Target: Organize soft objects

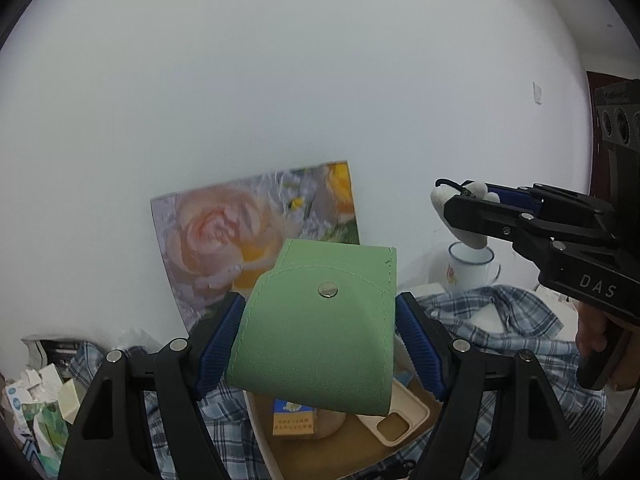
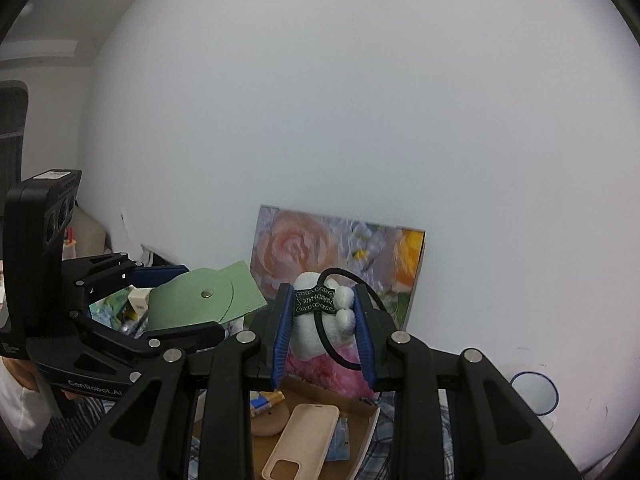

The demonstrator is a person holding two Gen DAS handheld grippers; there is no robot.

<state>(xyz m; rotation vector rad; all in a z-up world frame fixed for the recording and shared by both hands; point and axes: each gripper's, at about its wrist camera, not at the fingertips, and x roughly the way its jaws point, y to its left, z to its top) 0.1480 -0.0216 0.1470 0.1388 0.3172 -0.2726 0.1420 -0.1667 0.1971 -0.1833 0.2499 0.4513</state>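
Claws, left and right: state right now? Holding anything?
Left claw: closed on the green pouch.
Right claw: closed on the white plush hair tie.

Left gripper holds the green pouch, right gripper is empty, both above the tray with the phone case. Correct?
Not quite. The right gripper is not empty: it is shut on a white plush hair tie, as the right wrist view shows. The left gripper holds the green pouch, above the tray with the phone case.
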